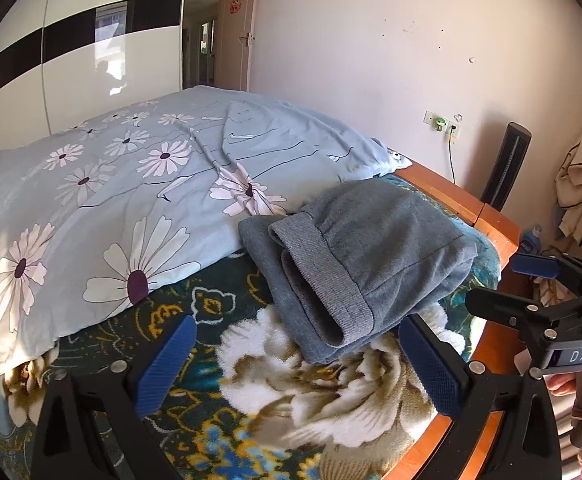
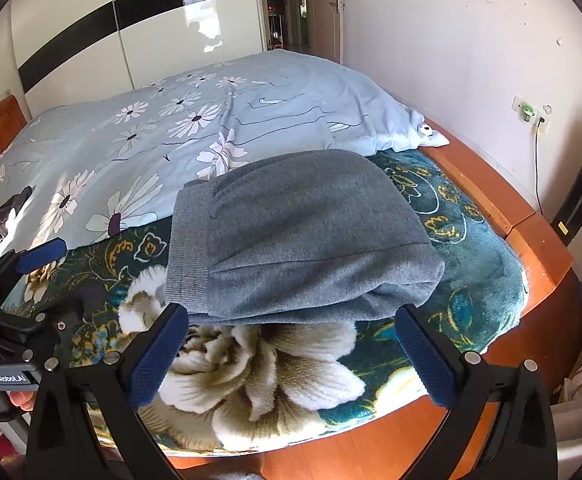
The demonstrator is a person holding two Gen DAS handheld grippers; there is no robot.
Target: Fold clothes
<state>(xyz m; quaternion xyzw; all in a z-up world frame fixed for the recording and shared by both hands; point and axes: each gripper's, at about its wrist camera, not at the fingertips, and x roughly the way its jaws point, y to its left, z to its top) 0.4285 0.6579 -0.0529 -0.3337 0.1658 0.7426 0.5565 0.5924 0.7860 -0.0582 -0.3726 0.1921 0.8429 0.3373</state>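
Observation:
A grey garment (image 1: 363,256) with a ribbed band lies folded in a compact bundle on the dark floral blanket (image 1: 251,392) at the bed's foot. It also shows in the right wrist view (image 2: 303,236). My left gripper (image 1: 299,356) is open and empty, just short of the bundle's near corner. My right gripper (image 2: 291,344) is open and empty, with its blue pads just in front of the bundle's near edge. The right gripper shows at the right of the left wrist view (image 1: 539,280), and the left gripper at the left of the right wrist view (image 2: 31,264).
A light blue daisy-print duvet (image 1: 111,184) covers the bed behind the garment. The orange wooden bed frame (image 2: 503,200) curves round the blanket on the right. A dark chair back (image 1: 507,164), a wall socket with cable and hanging clothes stand at right.

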